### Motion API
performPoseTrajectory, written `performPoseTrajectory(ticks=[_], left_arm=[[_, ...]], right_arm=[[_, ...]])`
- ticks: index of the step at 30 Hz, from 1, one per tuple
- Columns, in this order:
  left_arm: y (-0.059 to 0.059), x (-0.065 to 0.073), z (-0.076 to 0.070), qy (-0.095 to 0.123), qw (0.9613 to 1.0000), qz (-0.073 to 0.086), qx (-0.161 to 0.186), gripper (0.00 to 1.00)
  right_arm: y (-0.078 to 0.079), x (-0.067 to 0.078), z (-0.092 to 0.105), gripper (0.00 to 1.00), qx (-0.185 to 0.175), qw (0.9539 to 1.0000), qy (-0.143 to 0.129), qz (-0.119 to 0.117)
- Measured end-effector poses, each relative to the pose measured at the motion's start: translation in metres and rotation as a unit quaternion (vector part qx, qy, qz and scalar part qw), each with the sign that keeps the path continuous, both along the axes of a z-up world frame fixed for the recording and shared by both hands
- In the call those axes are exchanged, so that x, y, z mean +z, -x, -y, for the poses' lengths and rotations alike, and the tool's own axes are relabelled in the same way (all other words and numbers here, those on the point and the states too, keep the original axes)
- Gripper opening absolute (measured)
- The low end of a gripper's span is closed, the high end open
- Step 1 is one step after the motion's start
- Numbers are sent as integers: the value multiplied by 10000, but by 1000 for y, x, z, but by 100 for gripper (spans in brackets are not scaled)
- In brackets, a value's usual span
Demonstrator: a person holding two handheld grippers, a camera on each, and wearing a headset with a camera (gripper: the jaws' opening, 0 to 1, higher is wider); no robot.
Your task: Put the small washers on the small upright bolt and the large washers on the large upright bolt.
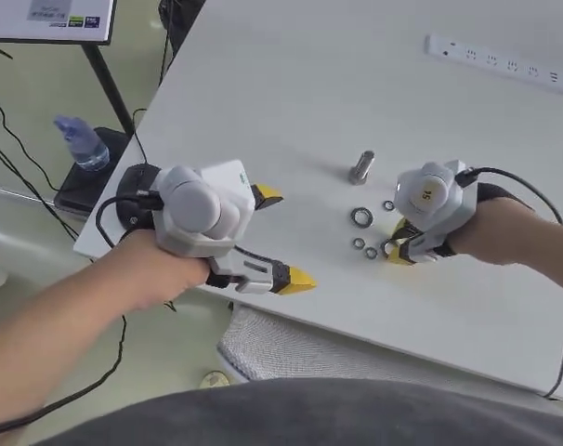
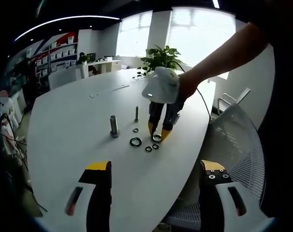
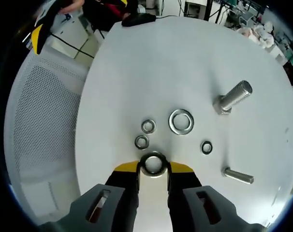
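One large washer point(image 3: 153, 155) looks pinched in the right gripper point(image 3: 153, 168), left gripper point(image 1: 283, 237) spread idle, so next it needs lowering over the large bolt point(image 3: 233, 96).

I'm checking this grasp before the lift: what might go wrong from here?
The right hand-held gripper pinches the large washer by its jaw tips only, flat on the table; it may slip when lifted. A small washer lies just beyond the tips and may get knocked.
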State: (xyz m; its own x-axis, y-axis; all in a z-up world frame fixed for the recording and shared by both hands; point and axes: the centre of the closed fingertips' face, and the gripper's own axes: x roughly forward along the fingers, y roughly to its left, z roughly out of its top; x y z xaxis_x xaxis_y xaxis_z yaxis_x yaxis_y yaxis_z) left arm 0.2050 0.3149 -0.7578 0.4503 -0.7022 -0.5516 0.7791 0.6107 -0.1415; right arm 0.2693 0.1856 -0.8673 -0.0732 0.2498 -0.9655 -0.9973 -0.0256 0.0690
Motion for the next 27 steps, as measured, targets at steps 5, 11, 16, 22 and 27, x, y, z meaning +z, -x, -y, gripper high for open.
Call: performPoseTrajectory(ticks=[5, 11, 16, 22, 27], left_arm=[[2, 0, -1, -14, 10000, -6, 10, 73], [3, 1, -1, -1, 10000, -1, 25, 73], [4, 0, -2, -18, 10000, -13, 11, 73], [3, 2, -2, 12, 10000, 5, 1, 73], [3, 2, -2, 7, 10000, 17, -13, 73]], right_arm=[[2, 1, 2, 21, 14, 10000, 65, -1], [3, 1, 8, 21, 29, 9999, 128, -18], [2, 6, 10, 21, -41, 9999, 100, -73], [0, 16, 10, 21, -42, 9999, 107, -85], [-3, 27, 10, 21, -51, 9999, 131, -71]])
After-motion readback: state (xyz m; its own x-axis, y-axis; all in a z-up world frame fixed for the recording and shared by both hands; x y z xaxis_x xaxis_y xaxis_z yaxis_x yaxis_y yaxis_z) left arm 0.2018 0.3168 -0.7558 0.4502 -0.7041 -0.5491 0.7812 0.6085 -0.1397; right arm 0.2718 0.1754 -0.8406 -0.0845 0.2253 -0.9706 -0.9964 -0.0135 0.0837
